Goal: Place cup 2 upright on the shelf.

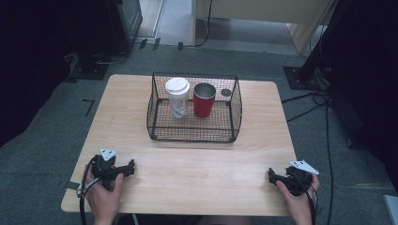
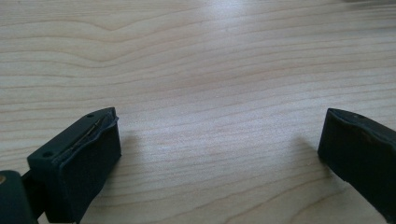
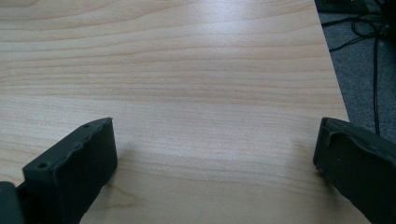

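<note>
Here both tongs, left tongs (image 1: 127,167) and right tongs (image 1: 272,176), rest wide and empty on the bench (image 1: 197,159); likely reach first for the basket (image 1: 192,133) holding two cups, approaching level.

Two upright cups (image 1: 177,97) inside wire basket (image 1: 192,133)
</note>
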`<act>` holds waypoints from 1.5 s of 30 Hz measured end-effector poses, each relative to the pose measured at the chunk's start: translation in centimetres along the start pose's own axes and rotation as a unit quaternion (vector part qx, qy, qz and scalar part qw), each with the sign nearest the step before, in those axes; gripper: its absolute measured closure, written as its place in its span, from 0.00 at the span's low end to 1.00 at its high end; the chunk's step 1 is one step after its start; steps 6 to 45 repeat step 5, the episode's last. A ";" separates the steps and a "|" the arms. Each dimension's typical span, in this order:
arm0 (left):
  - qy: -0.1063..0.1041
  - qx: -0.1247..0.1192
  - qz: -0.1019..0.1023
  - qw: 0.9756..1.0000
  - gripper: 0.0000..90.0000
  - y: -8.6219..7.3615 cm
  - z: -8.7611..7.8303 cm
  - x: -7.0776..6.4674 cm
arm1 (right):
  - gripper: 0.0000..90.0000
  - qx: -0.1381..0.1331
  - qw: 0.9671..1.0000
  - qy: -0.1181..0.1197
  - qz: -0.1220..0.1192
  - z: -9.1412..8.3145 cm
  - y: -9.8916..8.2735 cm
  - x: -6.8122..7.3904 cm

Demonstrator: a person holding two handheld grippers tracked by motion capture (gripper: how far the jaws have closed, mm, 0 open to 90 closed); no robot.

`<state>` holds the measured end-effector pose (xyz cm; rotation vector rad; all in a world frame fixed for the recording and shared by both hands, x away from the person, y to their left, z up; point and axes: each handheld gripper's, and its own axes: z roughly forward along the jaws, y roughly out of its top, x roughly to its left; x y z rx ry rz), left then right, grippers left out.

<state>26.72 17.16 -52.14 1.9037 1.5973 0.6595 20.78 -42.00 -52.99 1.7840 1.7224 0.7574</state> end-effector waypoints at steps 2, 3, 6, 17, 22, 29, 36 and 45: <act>0.000 0.000 0.000 1.000 0.00 0.0 0.0 0.0 | 0.00 0.000 1.000 0.000 0.000 0.0 0.0 0.0; 0.000 0.000 0.000 1.000 0.00 0.0 0.0 0.0 | 0.00 0.000 1.000 0.000 0.000 0.0 0.0 0.0; 0.000 0.000 0.000 1.000 0.00 0.0 0.0 0.0 | 0.00 0.000 1.000 0.000 0.000 0.0 0.0 0.0; 0.000 0.000 0.000 1.000 0.00 0.0 0.0 0.0 | 0.00 0.000 1.000 0.000 0.000 0.0 0.0 0.0; 0.000 0.000 0.000 1.000 0.00 0.0 0.0 0.0 | 0.00 0.000 1.000 0.000 0.000 0.0 0.0 0.0; 0.000 0.000 0.000 1.000 0.00 0.0 0.0 0.0 | 0.00 0.000 1.000 0.000 0.000 0.0 0.0 0.0; 0.000 0.000 0.000 1.000 0.00 0.0 0.0 0.0 | 0.00 0.000 1.000 0.000 0.000 0.0 0.0 0.0; 0.000 0.000 0.000 1.000 0.00 0.0 0.0 0.0 | 0.00 0.000 1.000 0.000 0.000 0.0 0.0 0.0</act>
